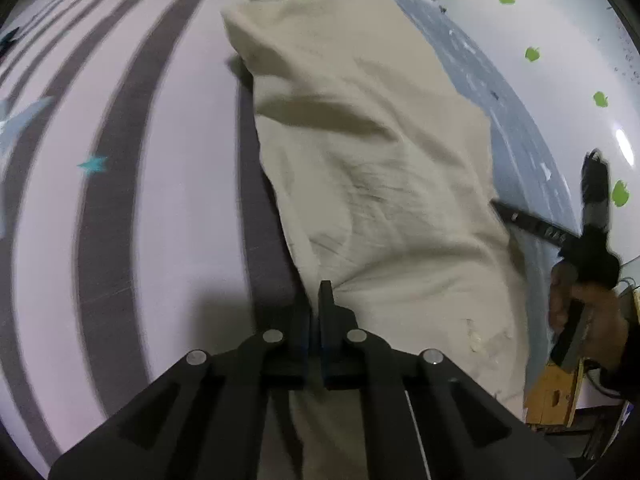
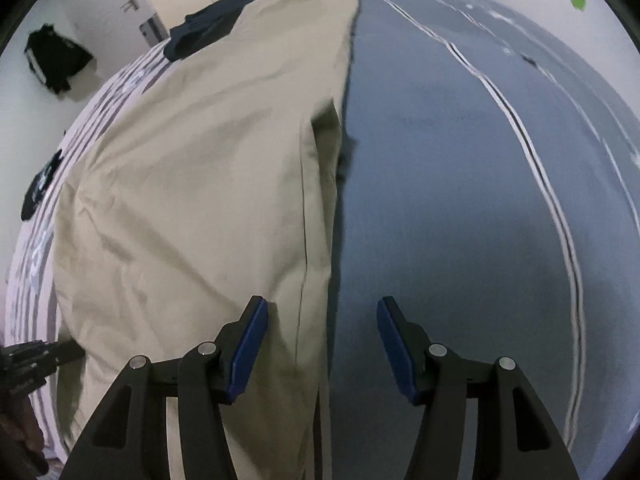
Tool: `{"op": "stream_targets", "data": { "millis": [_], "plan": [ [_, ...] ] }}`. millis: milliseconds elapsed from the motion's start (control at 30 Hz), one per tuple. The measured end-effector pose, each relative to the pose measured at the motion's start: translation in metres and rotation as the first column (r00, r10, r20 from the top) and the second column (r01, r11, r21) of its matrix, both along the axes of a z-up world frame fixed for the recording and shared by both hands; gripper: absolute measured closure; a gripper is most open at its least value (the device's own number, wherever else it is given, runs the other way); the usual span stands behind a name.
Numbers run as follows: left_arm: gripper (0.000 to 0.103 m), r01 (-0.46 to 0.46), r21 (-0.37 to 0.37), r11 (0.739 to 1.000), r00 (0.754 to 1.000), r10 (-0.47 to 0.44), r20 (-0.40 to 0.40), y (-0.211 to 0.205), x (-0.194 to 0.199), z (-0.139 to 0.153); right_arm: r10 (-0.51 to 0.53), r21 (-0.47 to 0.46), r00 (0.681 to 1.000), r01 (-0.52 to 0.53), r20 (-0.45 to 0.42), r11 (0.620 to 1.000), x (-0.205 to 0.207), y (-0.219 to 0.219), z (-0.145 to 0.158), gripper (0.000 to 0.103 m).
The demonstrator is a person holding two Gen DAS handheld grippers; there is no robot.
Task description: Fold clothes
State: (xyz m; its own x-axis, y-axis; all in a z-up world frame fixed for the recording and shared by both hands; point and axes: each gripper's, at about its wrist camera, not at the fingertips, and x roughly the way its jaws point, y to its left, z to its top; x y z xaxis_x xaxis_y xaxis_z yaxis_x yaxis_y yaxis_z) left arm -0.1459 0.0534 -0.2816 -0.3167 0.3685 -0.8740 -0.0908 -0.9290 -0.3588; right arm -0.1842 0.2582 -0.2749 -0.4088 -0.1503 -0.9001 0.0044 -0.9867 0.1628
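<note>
While the left gripper (image 1: 316,300) has its jaws pressed together on a fold of the beige garment (image 1: 372,184), the right gripper (image 2: 322,344) has its jaws spread wide with nothing between them; the left wrist view shows cloth bunching into creases at the pinch point, with the garment running away from the fingers as a long, rumpled strip; the garment lies on a bed, partly on the pink sheet with dark stripes (image 1: 132,184) and partly on the blue-grey cover (image 1: 480,68); a small teal star (image 1: 93,164) is printed on the pink sheet, well apart from the garment; at the right edge of the left wrist view, a hand (image 1: 588,320) grips the handle of the other tool, whose black finger reaches to the garment's edge; in the right wrist view, the blue pads (image 2: 250,348) face each other across an open gap; the left pad sits above the garment (image 2: 192,184), the right pad above the blue-grey cover (image 2: 448,168), and the garment's long straight edge runs between them; a seam line runs along the garment just beside that edge; a dark garment (image 2: 208,26) lies at the far end of the bed, touching the beige one; white double lines (image 2: 532,160) cross the blue-grey cover; a black bag (image 2: 54,62) hangs on the far wall.
</note>
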Motion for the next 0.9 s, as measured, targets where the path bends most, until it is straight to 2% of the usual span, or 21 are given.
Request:
{"op": "stream_targets", "data": {
  "millis": [67, 133, 167, 233, 300, 367, 433, 467, 533, 600, 700, 733, 800, 833, 867, 900],
  "plan": [
    [0.1, -0.06, 0.041, 0.997, 0.998, 0.06, 0.008, -0.016, 0.019, 0.003, -0.019, -0.018, 1.0, 0.019, 0.004, 1.0, 0.008, 0.001, -0.003, 0.05],
    [0.096, -0.067, 0.04, 0.997, 0.997, 0.065, 0.049, -0.023, 0.04, -0.009, -0.032, -0.026, 0.999, 0.032, -0.003, 0.999, 0.02, -0.003, -0.004, 0.05],
    [0.088, -0.059, 0.03, 0.998, 0.997, 0.057, 0.051, -0.023, 0.047, -0.012, -0.038, -0.026, 0.999, 0.038, -0.004, 0.999, 0.025, -0.005, -0.004, 0.05],
    [0.081, -0.038, 0.032, 0.999, 0.999, 0.037, 0.034, -0.023, 0.066, -0.014, -0.044, -0.018, 0.999, 0.044, -0.007, 0.999, 0.041, -0.013, -0.006, 0.05],
    [0.069, -0.027, 0.05, 0.998, 0.999, 0.025, 0.028, -0.021, 0.078, -0.013, -0.056, -0.016, 0.998, 0.056, -0.004, 0.998, 0.06, -0.02, -0.005, 0.05],
    [0.05, -0.028, 0.075, 0.997, 0.999, 0.025, 0.037, -0.019, 0.087, -0.012, -0.083, -0.034, 0.997, 0.083, 0.0, 0.996, 0.084, -0.025, -0.003, 0.05],
    [0.041, -0.014, 0.098, 0.995, 0.999, 0.011, 0.034, -0.015, 0.098, -0.011, -0.111, -0.057, 0.994, 0.111, 0.006, 0.992, 0.108, -0.029, -0.002, 0.05],
    [0.04, 0.001, 0.092, 0.996, 1.0, -0.004, 0.028, -0.013, 0.101, -0.011, -0.121, -0.069, 0.993, 0.122, 0.009, 0.99, 0.119, -0.031, -0.002, 0.05],
    [0.04, 0.027, 0.079, 0.997, 1.0, -0.028, 0.013, -0.009, 0.101, -0.011, -0.14, -0.076, 0.99, 0.142, 0.024, 0.987, 0.145, -0.038, -0.003, 0.05],
    [0.044, 0.032, 0.096, 0.995, 0.999, -0.033, 0.007, -0.005, 0.105, -0.012, -0.15, -0.08, 0.988, 0.153, 0.045, 0.985, 0.158, -0.045, -0.007, 0.05],
    [0.065, 0.051, 0.111, 0.993, 0.999, -0.051, 0.003, 0.003, 0.112, -0.019, -0.152, -0.085, 0.987, 0.156, 0.047, 0.984, 0.168, -0.054, -0.012, 0.05],
    [0.079, 0.07, 0.107, 0.992, 0.998, -0.069, -0.017, 0.006, 0.115, -0.021, -0.156, -0.084, 0.987, 0.16, 0.044, 0.984, 0.166, -0.056, -0.015, 0.05],
    [0.084, 0.077, 0.082, 0.994, 0.997, -0.075, -0.034, -0.012, 0.096, -0.03, -0.17, -0.106, 0.984, 0.175, 0.051, 0.979, 0.161, -0.054, -0.02, 0.05],
    [0.091, 0.079, 0.065, 0.995, 0.996, -0.076, -0.051, -0.013, 0.095, -0.022, -0.146, -0.095, 0.988, 0.15, 0.044, 0.984, 0.157, -0.06, -0.018, 0.057],
    [0.095, 0.081, 0.048, 0.996, 0.995, -0.077, -0.068, -0.013, 0.095, -0.013, -0.122, -0.084, 0.992, 0.125, 0.038, 0.989, 0.153, -0.066, -0.015, 0.092],
    [0.095, 0.074, 0.046, 0.996, 0.992, -0.069, -0.104, -0.016, 0.097, -0.001, -0.098, -0.072, 0.995, 0.1, 0.03, 0.992, 0.149, -0.072, -0.012, 0.093]
  ]
}}
